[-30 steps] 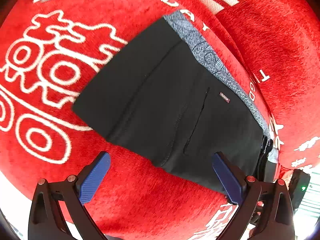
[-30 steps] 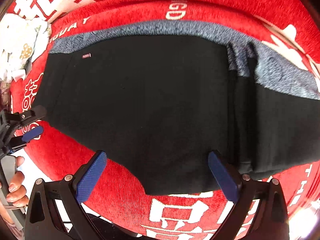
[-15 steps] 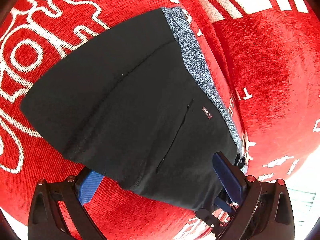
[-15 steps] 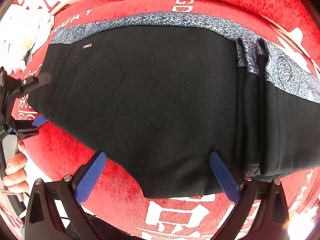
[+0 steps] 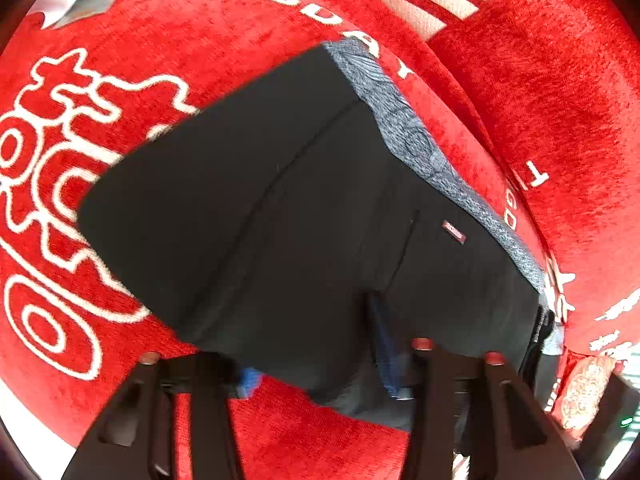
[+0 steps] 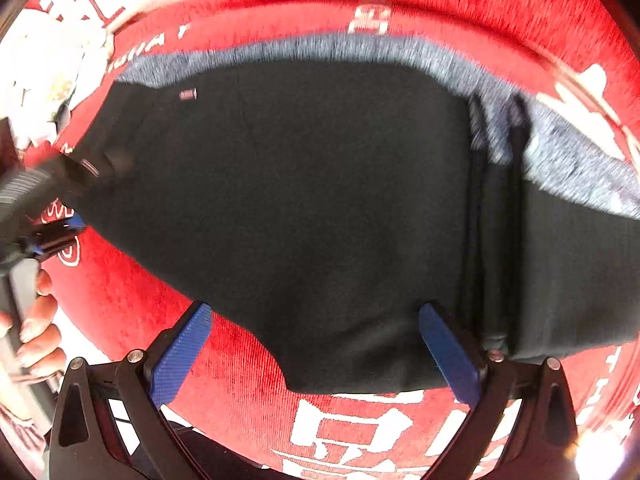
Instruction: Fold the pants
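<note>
Black pants [image 5: 280, 208] with a grey patterned waistband [image 5: 404, 132] lie folded flat on a red cover [image 5: 560, 100]. My left gripper [image 5: 316, 360] is at their near edge and its jaws are closing. One blue pad [image 5: 250, 380] is under the cloth, the other pad [image 5: 384, 344] presses into it from above, and the cloth bunches between them. My right gripper [image 6: 316, 356] hangs open over the near hem of the pants [image 6: 320, 200], with cloth between its blue pads [image 6: 180, 356] but not pinched. The left gripper [image 6: 60, 200] shows at the pants' left corner.
The red cover [image 6: 240, 380] bears white characters and letters. A hand [image 6: 36, 332] holds the left gripper's handle. A white floral thing [image 6: 48, 80] lies past the cover's far left corner. A thick fold of cloth [image 6: 496, 240] runs across the pants at the right.
The left gripper moved onto the pants' near edge and its jaws drew together around the cloth. The right gripper stayed open over the hem.
</note>
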Motion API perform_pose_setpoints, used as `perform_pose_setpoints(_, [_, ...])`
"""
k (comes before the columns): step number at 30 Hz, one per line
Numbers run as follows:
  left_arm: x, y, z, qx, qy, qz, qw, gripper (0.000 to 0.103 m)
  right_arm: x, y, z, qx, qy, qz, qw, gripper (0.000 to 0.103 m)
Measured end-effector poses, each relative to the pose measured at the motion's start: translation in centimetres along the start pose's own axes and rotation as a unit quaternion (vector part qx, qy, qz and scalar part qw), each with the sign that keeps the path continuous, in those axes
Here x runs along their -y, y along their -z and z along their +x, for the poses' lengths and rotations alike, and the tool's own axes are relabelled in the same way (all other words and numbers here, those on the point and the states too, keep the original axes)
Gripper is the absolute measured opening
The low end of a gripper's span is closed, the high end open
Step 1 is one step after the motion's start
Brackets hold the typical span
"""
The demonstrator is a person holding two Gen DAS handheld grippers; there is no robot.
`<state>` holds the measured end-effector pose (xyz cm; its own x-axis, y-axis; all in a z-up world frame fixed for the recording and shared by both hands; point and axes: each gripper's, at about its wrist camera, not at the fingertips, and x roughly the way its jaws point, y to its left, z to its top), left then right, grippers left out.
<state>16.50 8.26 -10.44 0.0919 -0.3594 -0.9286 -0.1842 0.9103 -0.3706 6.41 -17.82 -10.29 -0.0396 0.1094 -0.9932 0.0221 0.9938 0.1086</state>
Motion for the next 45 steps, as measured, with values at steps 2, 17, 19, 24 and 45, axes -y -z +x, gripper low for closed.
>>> perform_pose_setpoints(2, [1.1,0.5,-0.9,0.021,-0.027,0.046,0.9983,0.036,-0.2,-1.1,-1.6,0.021,-0.004,-0.006,1.000,0.103])
perform_pose_setpoints(17, [8.9,6.4,-0.4,0.140,-0.258,0.371,0.8809,0.035,-12.0,-15.3,-5.6,-0.028,-0.186,-0.115,0.975,0.103])
perform_pose_setpoints(19, [8.9,6.6,-0.4,0.143,-0.263,0.374,0.8776,0.035,-15.0,-16.0,-4.4,-0.062,-0.193,-0.143,0.969,0.103])
perform_pose_setpoints(24, [9.8,6.9,-0.1,0.150,-0.271,0.379,0.8721,0.035,-20.4,-16.2,-0.2,-0.151,-0.171,-0.189,0.955,0.096])
perform_pose_setpoints(45, [23.9,12.2,-8.9,0.236,-0.188,0.454,0.8380,0.035,-2.3,-11.8,-11.4,-0.022,-0.365,-0.059,0.929,0.023])
